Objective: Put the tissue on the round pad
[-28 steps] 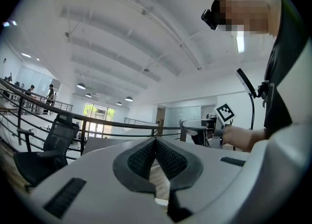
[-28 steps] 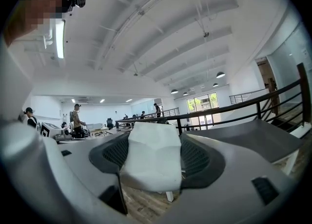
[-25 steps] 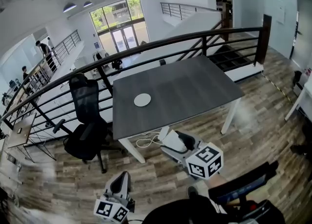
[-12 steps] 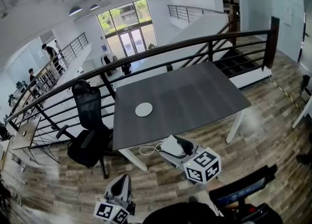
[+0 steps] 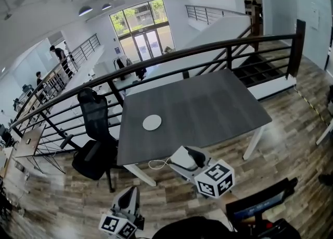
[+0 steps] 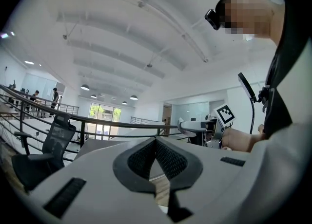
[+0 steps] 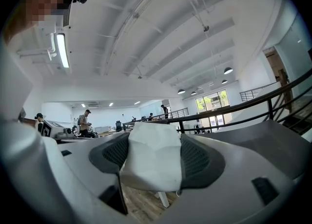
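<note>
Now the right gripper [image 7: 154, 145] has its two jaws squeezed tight on the tissue [image 7: 152, 165], a white folded lump that sticks out between the dark pads. In the head view this gripper is held over the wooden floor [image 5: 67, 207], just in front of the near edge of the grey table [image 5: 208, 108]. The round pad [image 5: 152, 122] lies flat on the left part of the table, and the tissue is well apart from it. The left gripper [image 6: 156, 142] is lower down, close to the person's body. Its jaws are pressed together at the tips and hold nothing. A black chair [image 5: 93, 129] stands by the table's left side.
</note>
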Demonstrator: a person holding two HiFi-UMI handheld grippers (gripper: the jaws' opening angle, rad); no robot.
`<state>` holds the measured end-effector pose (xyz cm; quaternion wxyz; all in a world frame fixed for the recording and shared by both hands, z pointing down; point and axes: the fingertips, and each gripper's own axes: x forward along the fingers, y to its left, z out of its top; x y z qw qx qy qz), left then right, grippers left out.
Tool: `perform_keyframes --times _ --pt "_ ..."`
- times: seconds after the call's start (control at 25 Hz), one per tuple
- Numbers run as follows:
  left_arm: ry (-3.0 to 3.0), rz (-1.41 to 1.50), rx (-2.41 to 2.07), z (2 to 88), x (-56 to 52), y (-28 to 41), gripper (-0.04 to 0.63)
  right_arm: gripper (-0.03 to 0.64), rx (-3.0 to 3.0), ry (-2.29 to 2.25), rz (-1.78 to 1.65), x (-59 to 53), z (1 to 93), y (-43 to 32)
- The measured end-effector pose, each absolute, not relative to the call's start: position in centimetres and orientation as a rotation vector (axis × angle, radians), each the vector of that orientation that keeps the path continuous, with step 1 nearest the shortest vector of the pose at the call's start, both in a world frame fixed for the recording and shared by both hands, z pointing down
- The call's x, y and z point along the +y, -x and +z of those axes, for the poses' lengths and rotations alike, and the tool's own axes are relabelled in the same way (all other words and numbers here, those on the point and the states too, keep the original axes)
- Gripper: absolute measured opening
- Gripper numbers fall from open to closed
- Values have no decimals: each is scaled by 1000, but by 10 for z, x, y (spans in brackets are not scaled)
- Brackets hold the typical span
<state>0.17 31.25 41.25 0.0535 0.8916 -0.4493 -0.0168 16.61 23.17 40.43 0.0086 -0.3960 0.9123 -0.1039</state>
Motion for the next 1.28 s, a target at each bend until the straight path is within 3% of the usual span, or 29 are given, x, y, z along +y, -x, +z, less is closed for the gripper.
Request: perform_keyframes --times 0.56,1.0,1.28 --pt "-2719 31 -1301 422 277 -39 3 331 2885 1197 -382 187 426 -190" --pt "-2771 -7 -1263 416 227 -14 3 331 2886 1279 -360 151 419 -170" --pt "-2781 -24 -1224 416 171 39 3 331 2841 1357 -343 98 413 -129"
